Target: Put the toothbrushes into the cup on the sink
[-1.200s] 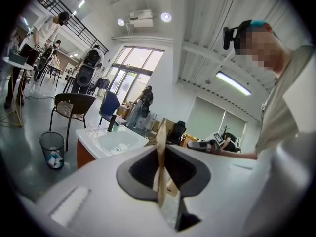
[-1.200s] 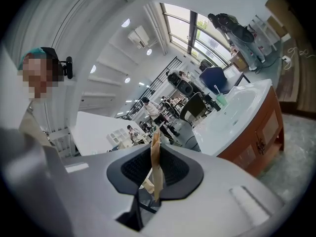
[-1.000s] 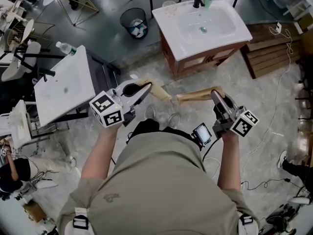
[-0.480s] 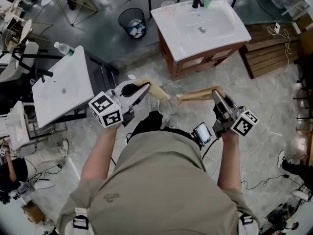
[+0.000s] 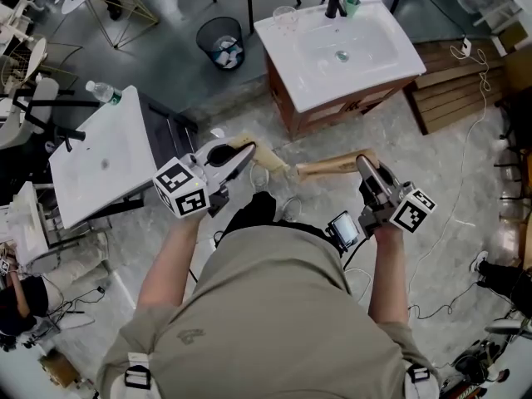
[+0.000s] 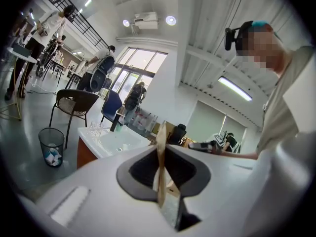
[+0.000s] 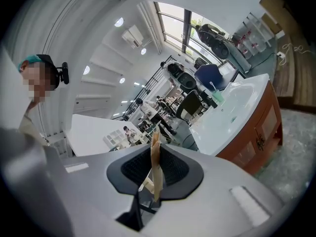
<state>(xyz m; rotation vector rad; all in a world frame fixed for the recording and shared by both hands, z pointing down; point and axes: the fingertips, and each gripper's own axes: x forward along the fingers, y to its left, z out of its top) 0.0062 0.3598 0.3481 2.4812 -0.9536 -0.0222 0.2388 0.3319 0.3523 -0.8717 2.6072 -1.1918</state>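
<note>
The white sink [image 5: 378,56] on its wooden cabinet stands ahead of me, across open floor. A clear glass cup [image 5: 285,15] sits on its back left corner. Beside the black faucet [image 5: 335,2] is a green cup [image 5: 353,5] with a white-handled thing standing in it. I cannot pick out any loose toothbrushes. My left gripper [image 5: 285,169] and right gripper [image 5: 302,170] are held at waist height, far short of the sink. Their tan fingers [image 6: 160,147] [image 7: 155,152] are pressed together with nothing between them. The sink [image 6: 116,139] [image 7: 232,107] shows beyond both.
A black waste bin [image 5: 219,40] stands left of the sink. A white table [image 5: 100,152] with a water bottle [image 5: 104,92] on it is at my left. Wooden pallets [image 5: 457,81] and a white cable [image 5: 465,152] lie right of the sink. Other people stand far behind.
I have stepped a little forward and the floor has shifted under me. Both grippers keep the same pose and stay shut.
</note>
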